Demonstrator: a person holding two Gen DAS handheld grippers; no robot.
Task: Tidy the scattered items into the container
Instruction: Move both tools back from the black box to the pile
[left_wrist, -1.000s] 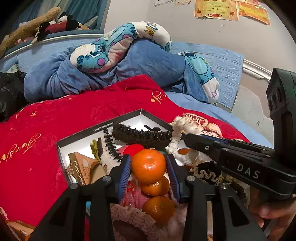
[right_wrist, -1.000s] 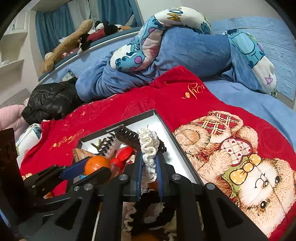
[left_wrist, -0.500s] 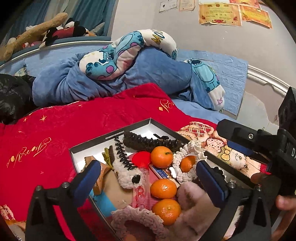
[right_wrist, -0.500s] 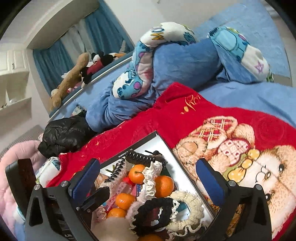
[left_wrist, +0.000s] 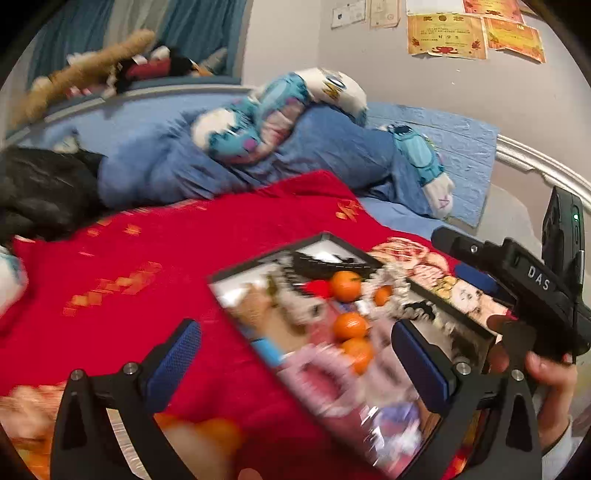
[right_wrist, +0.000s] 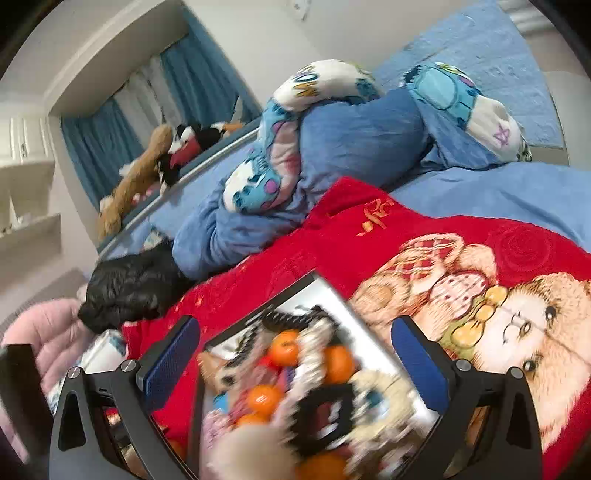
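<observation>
Even indoor light, moderately bright, no hard shadows. Heavy fisheye bending; black vignette at corners, both views. Motion blur strong at 5–6 o'clock: box (left_wrist: 325, 295) contents smeared, oranges (right_wrist: 282, 347) soft. Left view blurred throughout; right view sharper toward 1–3 o'clock. No glare spots.

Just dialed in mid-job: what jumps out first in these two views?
The box crammed with oranges and hair ties sits on the red blanket, between both open grippers: left, right. Behind it lies a heap of blue bedding; a bear print covers the blanket's right side.
</observation>
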